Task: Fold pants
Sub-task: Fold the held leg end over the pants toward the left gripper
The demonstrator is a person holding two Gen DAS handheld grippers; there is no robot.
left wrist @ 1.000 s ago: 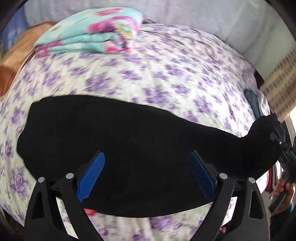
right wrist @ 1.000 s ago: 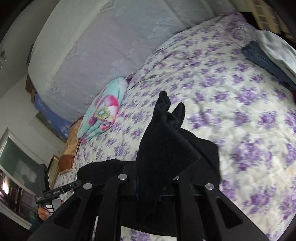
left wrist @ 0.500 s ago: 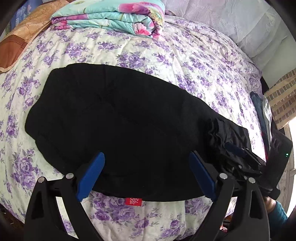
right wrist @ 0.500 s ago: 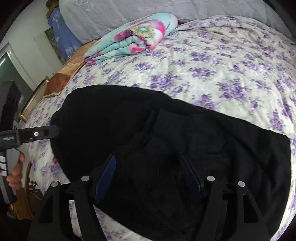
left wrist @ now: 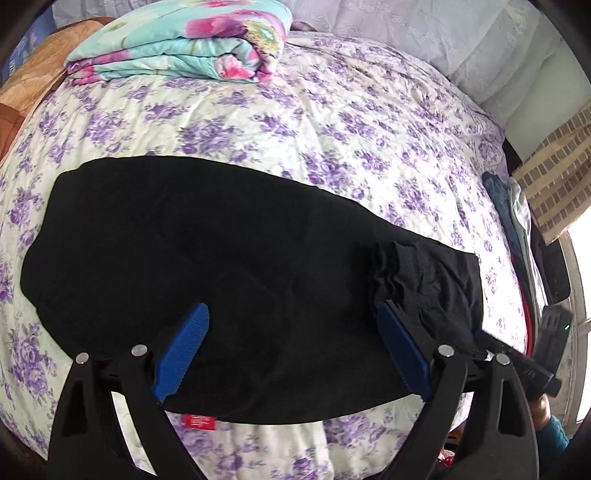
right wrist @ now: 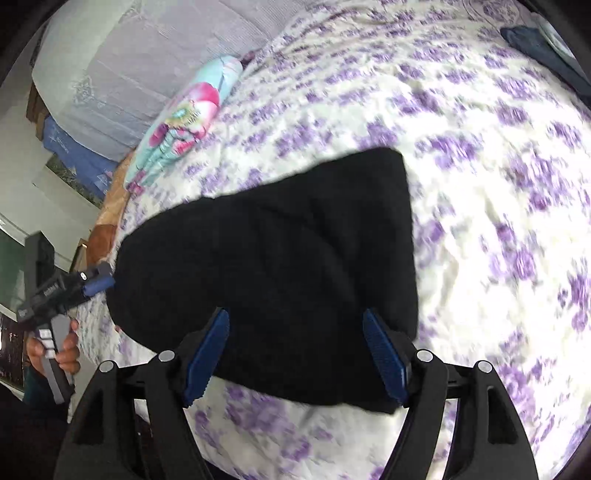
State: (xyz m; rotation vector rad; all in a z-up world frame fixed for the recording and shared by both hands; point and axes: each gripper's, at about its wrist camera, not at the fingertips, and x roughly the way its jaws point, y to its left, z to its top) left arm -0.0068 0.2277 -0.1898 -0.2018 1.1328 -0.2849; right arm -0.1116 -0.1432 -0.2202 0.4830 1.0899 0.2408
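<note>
Black pants [left wrist: 207, 266] lie folded flat on the purple-flowered bedspread [left wrist: 332, 122]. The cuffs [left wrist: 399, 266] rest bunched on top near the right end, and a red label [left wrist: 199, 421] shows at the near edge. My left gripper [left wrist: 291, 347] is open and empty just above the pants' near edge. In the right wrist view the pants [right wrist: 280, 258] lie as a folded block. My right gripper [right wrist: 295, 347] is open and empty over their near edge. The left gripper also shows in the right wrist view [right wrist: 92, 282] at the pants' far end.
A folded turquoise and pink blanket [left wrist: 184, 40] lies at the far side of the bed by the lilac headboard [left wrist: 424, 29]. Folded blue and grey clothes [left wrist: 513, 206] lie at the bed's right edge. A brown cushion [left wrist: 22, 96] sits at the far left.
My right gripper laid the pant legs over the body of the pants, let go and opened, then drew back. My left gripper stayed open above the near edge.
</note>
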